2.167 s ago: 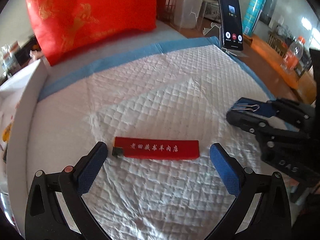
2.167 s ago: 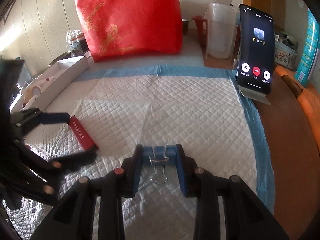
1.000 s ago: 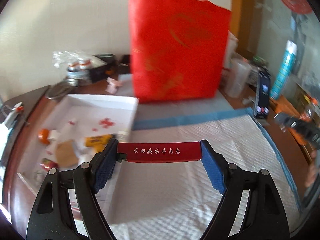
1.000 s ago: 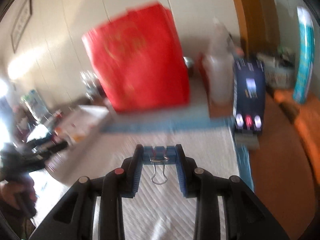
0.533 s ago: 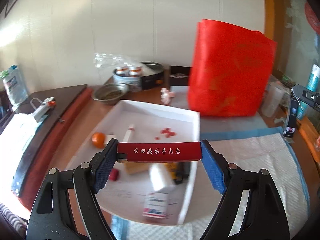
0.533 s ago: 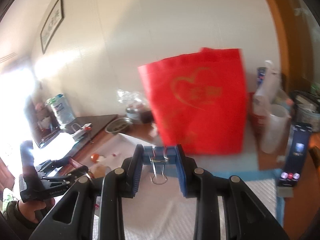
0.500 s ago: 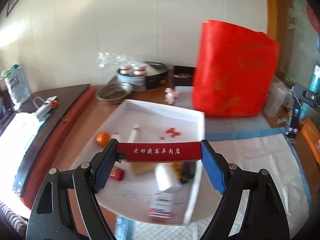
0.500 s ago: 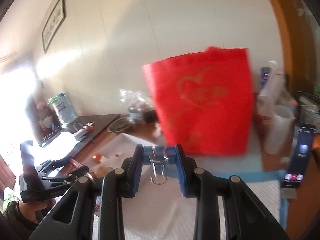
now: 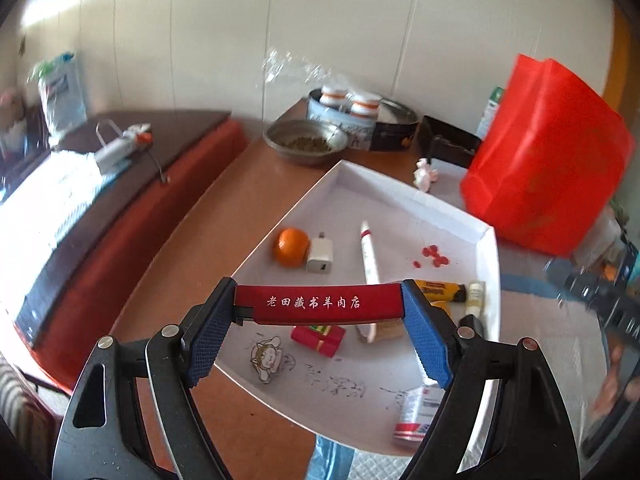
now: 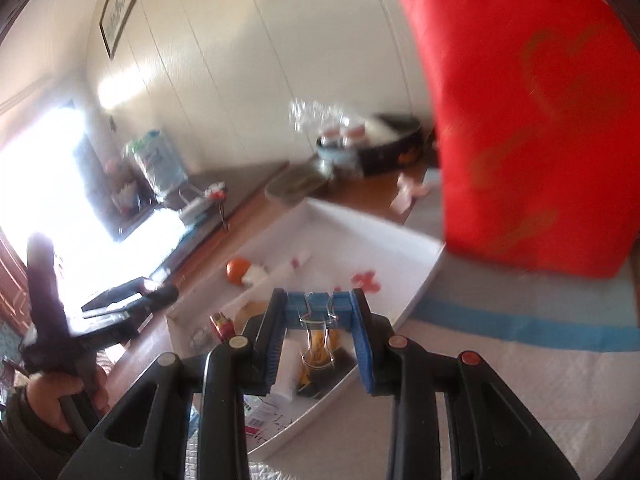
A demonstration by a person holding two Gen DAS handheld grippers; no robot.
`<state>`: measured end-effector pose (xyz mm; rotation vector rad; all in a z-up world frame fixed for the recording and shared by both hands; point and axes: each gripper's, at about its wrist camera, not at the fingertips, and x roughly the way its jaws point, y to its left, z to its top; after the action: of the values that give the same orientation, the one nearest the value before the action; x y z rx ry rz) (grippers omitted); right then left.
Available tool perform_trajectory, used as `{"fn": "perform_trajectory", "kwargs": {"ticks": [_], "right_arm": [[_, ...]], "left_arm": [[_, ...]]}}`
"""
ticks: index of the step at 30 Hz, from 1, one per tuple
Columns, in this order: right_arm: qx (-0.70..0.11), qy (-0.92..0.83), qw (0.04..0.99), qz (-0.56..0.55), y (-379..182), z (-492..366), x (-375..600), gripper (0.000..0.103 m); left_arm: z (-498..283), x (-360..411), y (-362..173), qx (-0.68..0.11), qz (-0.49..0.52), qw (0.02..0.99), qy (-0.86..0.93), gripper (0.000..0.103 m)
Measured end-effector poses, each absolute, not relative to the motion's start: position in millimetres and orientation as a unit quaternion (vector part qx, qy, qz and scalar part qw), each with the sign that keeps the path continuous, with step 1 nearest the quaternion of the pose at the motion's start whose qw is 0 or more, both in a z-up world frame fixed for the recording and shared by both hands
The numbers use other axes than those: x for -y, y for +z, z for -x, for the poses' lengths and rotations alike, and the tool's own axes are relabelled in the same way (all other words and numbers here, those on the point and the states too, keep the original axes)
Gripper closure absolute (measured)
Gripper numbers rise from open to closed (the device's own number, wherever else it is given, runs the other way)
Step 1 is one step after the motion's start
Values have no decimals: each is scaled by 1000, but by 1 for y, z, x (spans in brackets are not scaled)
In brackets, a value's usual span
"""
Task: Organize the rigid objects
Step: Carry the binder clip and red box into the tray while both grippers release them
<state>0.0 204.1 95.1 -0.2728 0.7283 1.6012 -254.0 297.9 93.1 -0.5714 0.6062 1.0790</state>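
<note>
My left gripper (image 9: pixel 320 312) is shut on a long red lighter (image 9: pixel 318 303) with white Chinese lettering, held crosswise above the near part of a white tray (image 9: pixel 486 240). My right gripper (image 10: pixel 318 320) is shut on a blue binder clip (image 10: pixel 316 304) whose wire handles hang down; it hovers over the tray's near right corner (image 10: pixel 420 300). The left gripper also shows at the far left of the right wrist view (image 10: pixel 128 304), held by a hand.
The tray holds an orange (image 9: pixel 291 247), a white charger plug (image 9: pixel 320 256), a white pen (image 9: pixel 370 254), small red pieces (image 9: pixel 432 256), tubes (image 9: pixel 440 290) and a red box (image 9: pixel 318 338). A red bag (image 9: pixel 548 176) stands right of it. A metal bowl (image 9: pixel 306 146) and tin sit behind.
Both grippers have lifted off the white pad and swung left over the tray. The tray now lies closer and more directly under both.
</note>
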Motion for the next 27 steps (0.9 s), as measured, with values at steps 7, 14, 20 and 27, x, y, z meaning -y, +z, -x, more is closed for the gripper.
{"fn": "perform_trajectory", "kwargs": {"ticks": [7, 14, 20, 27], "right_arm": [[-343, 700, 608, 153, 61, 19, -228, 72], [-336, 703, 601, 179, 45, 33, -240, 72], [-326, 705, 604, 178, 41, 35, -243, 42], [-285, 707, 626, 166, 58, 41, -231, 0]], "left_arm": [[244, -312, 63, -299, 277, 765, 498, 21], [240, -317, 52, -304, 278, 759, 504, 21], [246, -318, 53, -286, 278, 754, 522, 14], [250, -306, 78, -266, 240, 754, 550, 0]]}}
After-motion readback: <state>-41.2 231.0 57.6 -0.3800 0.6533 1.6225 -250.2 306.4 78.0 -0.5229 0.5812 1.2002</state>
